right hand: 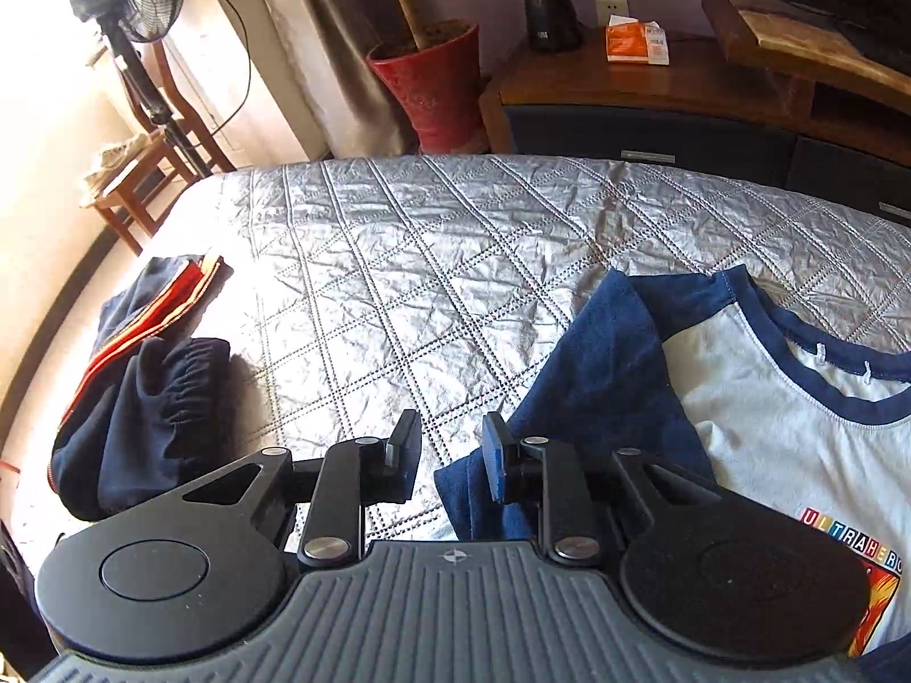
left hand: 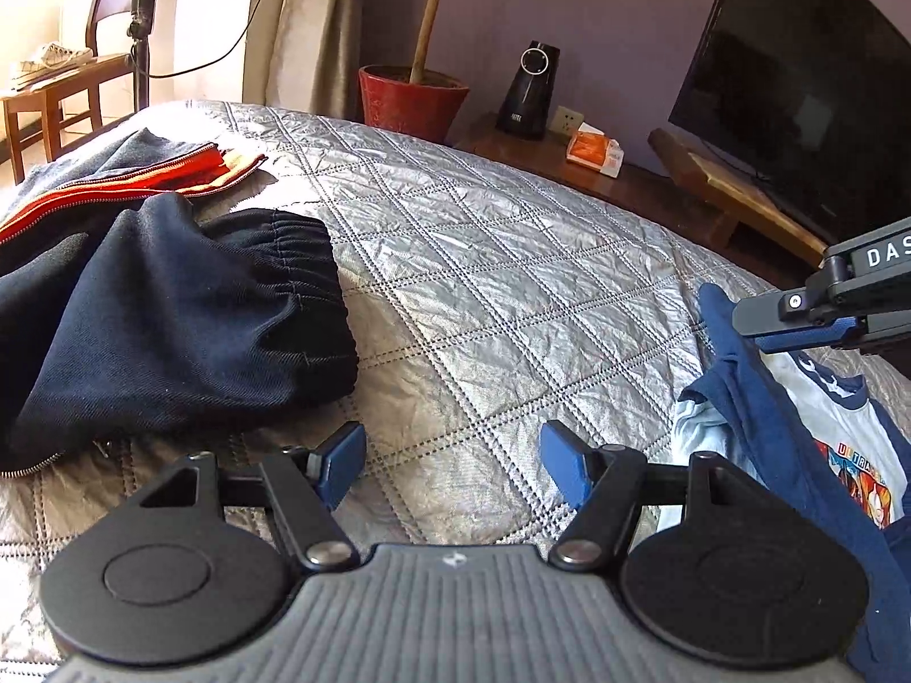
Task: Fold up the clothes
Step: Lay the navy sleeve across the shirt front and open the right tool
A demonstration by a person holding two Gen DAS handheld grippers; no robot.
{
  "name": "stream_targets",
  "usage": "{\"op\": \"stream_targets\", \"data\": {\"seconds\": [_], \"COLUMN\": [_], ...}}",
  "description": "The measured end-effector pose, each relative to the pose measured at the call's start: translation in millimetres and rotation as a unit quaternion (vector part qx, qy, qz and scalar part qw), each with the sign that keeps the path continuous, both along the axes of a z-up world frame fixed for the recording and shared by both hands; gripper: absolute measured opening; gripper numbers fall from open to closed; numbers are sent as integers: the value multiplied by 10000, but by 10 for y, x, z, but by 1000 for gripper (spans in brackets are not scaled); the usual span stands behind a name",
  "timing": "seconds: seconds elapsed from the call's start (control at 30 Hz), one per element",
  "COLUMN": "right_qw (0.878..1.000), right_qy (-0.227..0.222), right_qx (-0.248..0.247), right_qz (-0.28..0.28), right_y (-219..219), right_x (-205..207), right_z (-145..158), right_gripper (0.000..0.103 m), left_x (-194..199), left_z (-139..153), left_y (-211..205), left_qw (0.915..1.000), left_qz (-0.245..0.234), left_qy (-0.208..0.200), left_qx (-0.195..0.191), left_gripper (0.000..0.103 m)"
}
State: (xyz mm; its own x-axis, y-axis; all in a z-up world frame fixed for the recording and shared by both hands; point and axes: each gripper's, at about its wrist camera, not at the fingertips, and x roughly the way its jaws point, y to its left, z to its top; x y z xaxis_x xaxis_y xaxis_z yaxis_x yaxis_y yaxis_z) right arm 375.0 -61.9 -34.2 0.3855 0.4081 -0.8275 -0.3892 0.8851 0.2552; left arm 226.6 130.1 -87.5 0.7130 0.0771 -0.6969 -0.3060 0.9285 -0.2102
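Our right gripper (right hand: 450, 455) hangs part-open and empty — the T-shirt's (right hand: 786, 432) navy sleeve (right hand: 598, 364) lies just right of it, nearer than our wide-open, empty left gripper (left hand: 452, 469).

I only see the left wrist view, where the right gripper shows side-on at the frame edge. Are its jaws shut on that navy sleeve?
Observer: No. The right gripper has its jaws apart, with the silver bedspread showing between them. The navy sleeve lies past and below its right-hand finger.
Operator: Is the T-shirt face up?
Observer: Yes. On the T-shirt the navy collar opens upward and the front print shows.
Operator: Is the sleeve flat?
Observer: It is spread out to the left of the white body, with creases.
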Motion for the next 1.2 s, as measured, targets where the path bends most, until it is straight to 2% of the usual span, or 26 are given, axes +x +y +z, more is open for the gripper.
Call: {"op": "stream_targets", "data": {"seconds": [0.07, 0.13, 0.17, 0.23, 0.3, 0.4, 0.5, 0.6, 0.63, 0.73, 0.9, 1.0, 1.1, 1.2], "right_qw": [9995, 9989, 9988, 9979, 9978, 9956, 9929, 9930, 9909, 9901, 9869, 9839, 9848, 9874], "right_qy": [150, 8, -205, -578, -610, -843, -1053, -885, -1011, -1142, -1511, -1616, -1485, -1504], "right_qx": [-279, -462, -446, -249, 141, 176, -245, -781, -887, -813, -492, -713, -905, -303], "right_qz": [33, 17, -41, -175, -210, -381, -502, -68, 69, 105, -282, -260, 11, -400], "right_y": [66, 96, 82, 20, -66, -159, -177, 15, 89, 134, -73, -90, -2, -228], "right_x": [85, 123, 119, 116, 118, -45, -224, -279, -302, -288, -396, -456, -452, -596], "right_z": [-211, -348, -351, -333, -303, -166, -189, -441, -483, -470, -314, -387, -451, -188], "right_gripper": [21, 21, 20, 27, 31, 31, 31, 31, 31, 31, 33, 41, 42, 41], "left_x": [12, 20, 23, 28, 27, 24, 21, 15, 14, 18, 16, 13, 13, -8], "left_z": [-8, -9, -8, -8, -10, -13, -12, -7, -6, -11, -12, -8, -8, -15], "left_y": [-8, -20, -24, -27, -26, -21, -20, -41, -49, -70, -79, -98, -161, -219], "left_qw": [10000, 10000, 10000, 10000, 10000, 10000, 9999, 9999, 9999, 10000, 10000, 9999, 9996, 9990], "left_qz": [-12, -34, -42, -44, -42, -33, -5, -35, -46, -62, -71, -109, -265, -407], "left_qy": [13, 12, 9, 13, 18, 20, 19, 17, 17, 26, 30, 30, 10, -22], "left_qx": [-24, -32, -46, -59, -65, -83, -119, -103, -93, -55, -47, -34, 72, 187], "left_gripper": [64, 64, 64, 64, 64, 64, 64, 65, 65, 65, 66, 66, 66, 66]}}
